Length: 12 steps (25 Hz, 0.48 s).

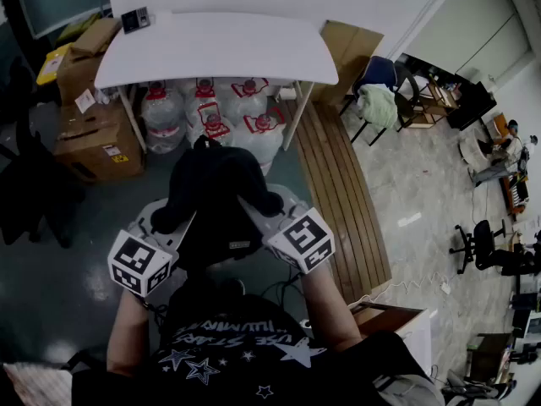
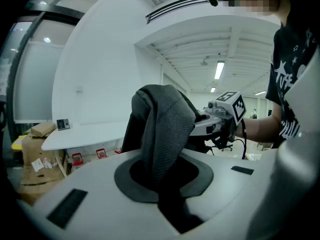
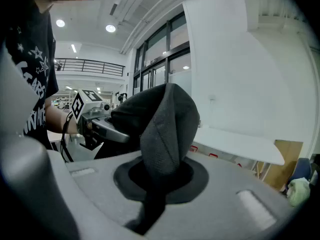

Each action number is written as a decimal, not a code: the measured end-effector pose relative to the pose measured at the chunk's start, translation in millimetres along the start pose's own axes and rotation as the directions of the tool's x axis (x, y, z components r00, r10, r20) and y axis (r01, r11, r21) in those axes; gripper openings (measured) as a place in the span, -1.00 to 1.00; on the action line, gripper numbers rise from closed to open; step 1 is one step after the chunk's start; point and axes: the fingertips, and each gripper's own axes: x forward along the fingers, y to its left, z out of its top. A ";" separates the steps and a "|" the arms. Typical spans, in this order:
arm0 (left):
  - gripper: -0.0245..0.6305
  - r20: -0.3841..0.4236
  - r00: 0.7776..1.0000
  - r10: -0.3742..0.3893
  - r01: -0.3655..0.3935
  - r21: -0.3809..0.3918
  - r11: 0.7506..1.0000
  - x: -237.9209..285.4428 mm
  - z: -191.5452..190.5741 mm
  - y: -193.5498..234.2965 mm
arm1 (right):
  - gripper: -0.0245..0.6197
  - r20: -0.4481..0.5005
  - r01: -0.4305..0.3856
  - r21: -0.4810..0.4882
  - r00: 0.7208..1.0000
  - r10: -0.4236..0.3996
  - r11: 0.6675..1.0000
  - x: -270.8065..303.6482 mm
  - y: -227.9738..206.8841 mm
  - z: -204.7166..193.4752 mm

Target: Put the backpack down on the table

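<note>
A black backpack (image 1: 215,194) hangs in the air in front of me, above the floor and short of the white table (image 1: 220,45). My left gripper (image 1: 175,218) is shut on one grey-black shoulder strap (image 2: 162,134), which rises out of its closed jaws in the left gripper view. My right gripper (image 1: 256,207) is shut on the other strap (image 3: 165,129). Each gripper view shows the opposite gripper across the bag: the right gripper (image 2: 220,116) and the left gripper (image 3: 95,121). The bag's lower part is hidden behind the grippers.
A small dark device (image 1: 135,19) lies on the table's far left corner. Several large water bottles (image 1: 228,112) stand under the table. Cardboard boxes (image 1: 93,138) are stacked at the left. A slatted wooden strip (image 1: 338,193) runs along the floor at the right, with chairs (image 1: 380,91) beyond.
</note>
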 end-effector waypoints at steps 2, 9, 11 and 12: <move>-0.76 0.000 1.000 0.002 -0.002 0.000 1.000 1.9 0.3 -5.6 | -0.86 -0.002 0.003 -0.003 1.000 -0.003 1.000 -6.0 -0.7 -2.2; -0.76 0.001 1.000 0.012 -0.012 0.018 1.000 6.2 2.4 -21.5 | -0.86 0.010 0.004 0.004 1.000 -0.004 1.000 -22.7 -1.3 -5.8; -0.76 0.000 1.000 0.016 -0.016 0.019 1.000 7.6 4.1 -24.8 | -0.86 0.014 0.003 -0.002 1.000 -0.003 1.000 -26.2 -2.6 -4.5; -0.76 -0.001 1.000 0.016 -0.016 0.017 1.000 8.2 4.2 -26.3 | -0.86 0.014 0.002 -0.004 1.000 -0.002 1.000 -27.7 -3.0 -4.6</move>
